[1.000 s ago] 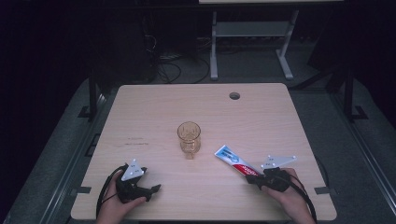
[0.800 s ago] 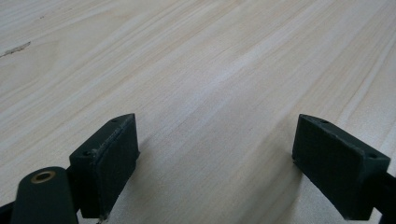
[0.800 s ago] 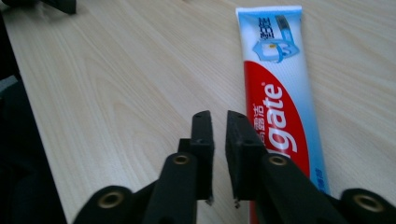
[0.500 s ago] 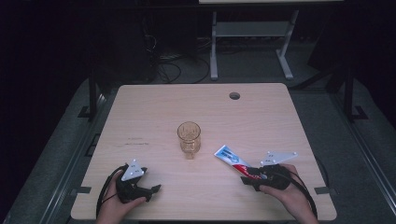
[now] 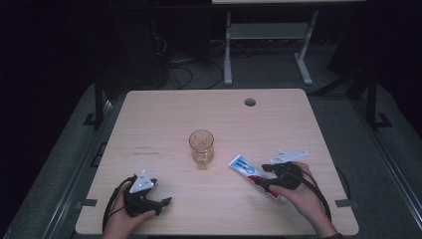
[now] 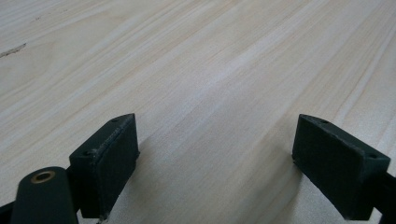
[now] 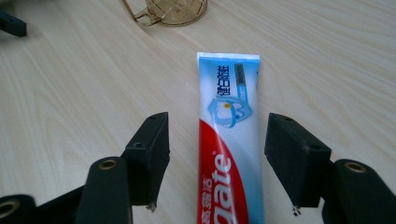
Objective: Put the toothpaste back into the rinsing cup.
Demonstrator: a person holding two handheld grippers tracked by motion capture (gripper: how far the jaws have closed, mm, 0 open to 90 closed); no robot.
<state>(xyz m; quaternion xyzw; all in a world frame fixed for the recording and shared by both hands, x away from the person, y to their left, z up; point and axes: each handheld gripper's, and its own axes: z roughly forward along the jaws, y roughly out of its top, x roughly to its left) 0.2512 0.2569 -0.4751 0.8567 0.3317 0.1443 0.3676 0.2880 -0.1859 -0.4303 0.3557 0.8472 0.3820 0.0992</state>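
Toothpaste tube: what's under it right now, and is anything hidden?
The toothpaste tube lies flat on the bare wooden table, between the open right claw jaws. Its cap end is out of frame, so that end can't be checked.

glass (image 5: 201, 147) mid-table between grippers, bare table (image 5: 164, 124) all around

Glass (image 5: 201, 146) mid-table (image 5: 164, 114), toothpaste tube (image 5: 246, 167) to its right, nearer the person
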